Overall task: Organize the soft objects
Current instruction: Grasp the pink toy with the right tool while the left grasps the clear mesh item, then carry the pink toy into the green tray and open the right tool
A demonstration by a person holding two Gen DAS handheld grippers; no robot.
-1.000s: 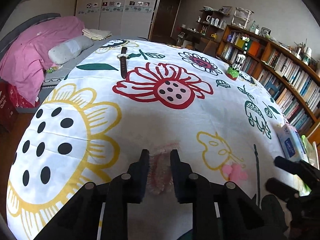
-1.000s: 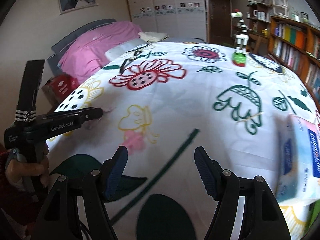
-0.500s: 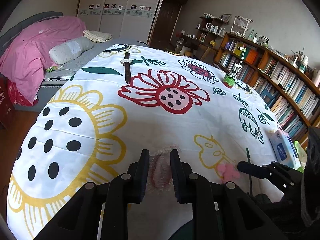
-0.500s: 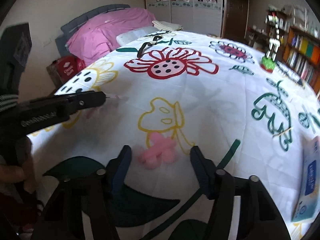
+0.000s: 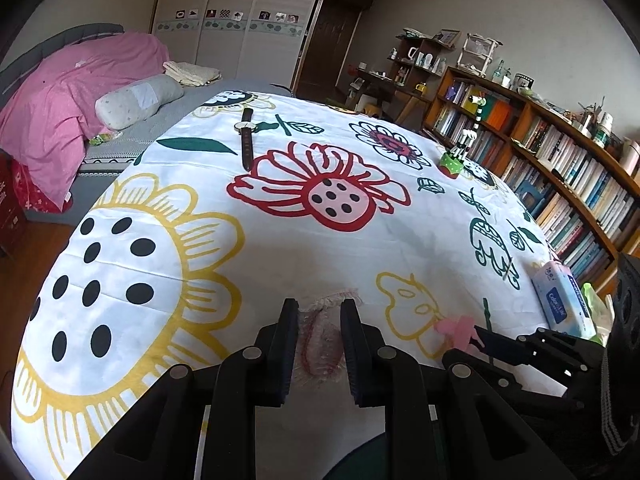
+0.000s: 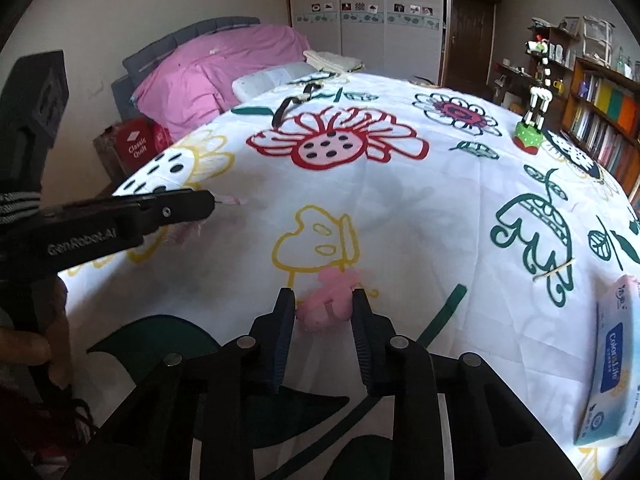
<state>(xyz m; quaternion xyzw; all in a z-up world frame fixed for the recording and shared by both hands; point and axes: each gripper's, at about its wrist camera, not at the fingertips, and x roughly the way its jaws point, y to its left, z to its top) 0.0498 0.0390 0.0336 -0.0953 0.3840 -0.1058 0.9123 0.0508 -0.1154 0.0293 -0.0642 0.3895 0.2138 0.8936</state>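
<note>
A pale pink frilly soft piece (image 5: pixel 322 342) lies on the flowered tablecloth (image 5: pixel 280 248) between the fingers of my left gripper (image 5: pixel 319 320), which is shut on it. A pink flower-shaped soft toy (image 6: pixel 330 300) lies near the yellow mushroom print, between the fingers of my right gripper (image 6: pixel 323 310), whose jaws are closed in around it and touch its sides. In the left wrist view the toy (image 5: pixel 458 328) shows at the right gripper's tip. In the right wrist view the left gripper (image 6: pixel 208 204) is at the left.
A tissue pack (image 6: pixel 610 372) lies at the table's right edge. A wristwatch (image 5: pixel 246 136) lies at the far side. A zebra figure on a green base (image 6: pixel 532 120) stands far right. Bookshelves (image 5: pixel 560 168) line the right wall; a bed (image 5: pixel 80 92) is at the left.
My right gripper has moved left and forward to the pink flower toy and narrowed its jaws around it. My left gripper stays shut on the frilly piece and has barely moved.
</note>
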